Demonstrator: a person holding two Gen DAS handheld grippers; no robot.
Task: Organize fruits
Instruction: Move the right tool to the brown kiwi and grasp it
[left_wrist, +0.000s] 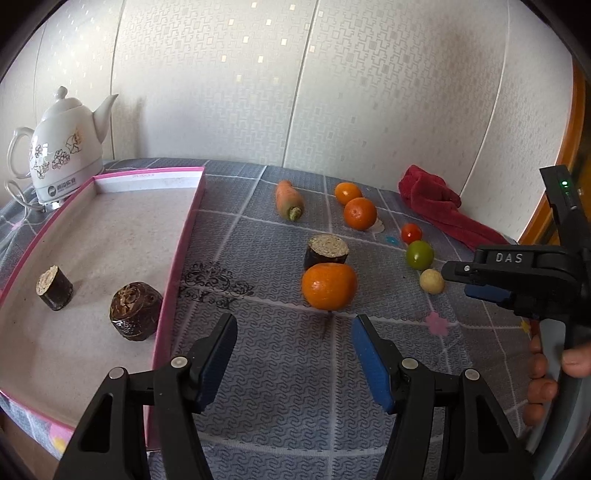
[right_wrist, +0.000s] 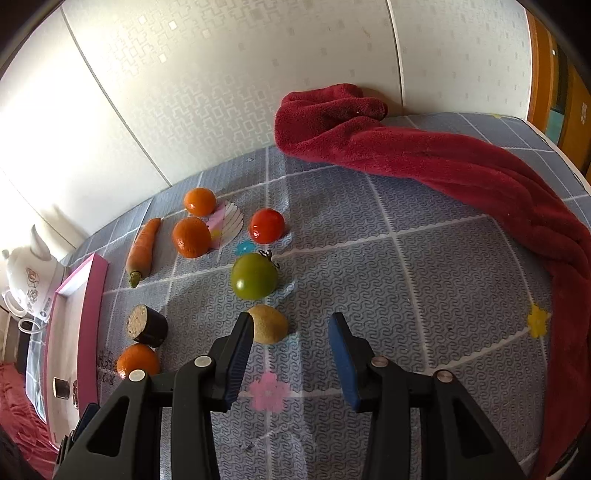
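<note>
My left gripper (left_wrist: 294, 334) stands open just short of a large orange (left_wrist: 328, 285), nothing between its blue pads. Behind the orange sits a dark cut stub (left_wrist: 326, 252), then a carrot (left_wrist: 289, 199) and two more oranges (left_wrist: 359, 213). A red tomato (left_wrist: 411, 232), a green tomato (left_wrist: 419, 254) and a pale round fruit (left_wrist: 432, 280) lie to the right. My right gripper (right_wrist: 291, 341) is open above the cloth, its left finger overlapping the pale fruit (right_wrist: 269, 325), which is not between the pads. The pink-rimmed tray (left_wrist: 177, 258) holds two dark stubs (left_wrist: 135, 310).
A white teapot (left_wrist: 66, 147) stands behind the tray at the far left. A red towel (right_wrist: 443, 166) lies along the right side by the wall. A hand (left_wrist: 543, 373) holds the right gripper's handle. A checked grey cloth (left_wrist: 295, 369) covers the table.
</note>
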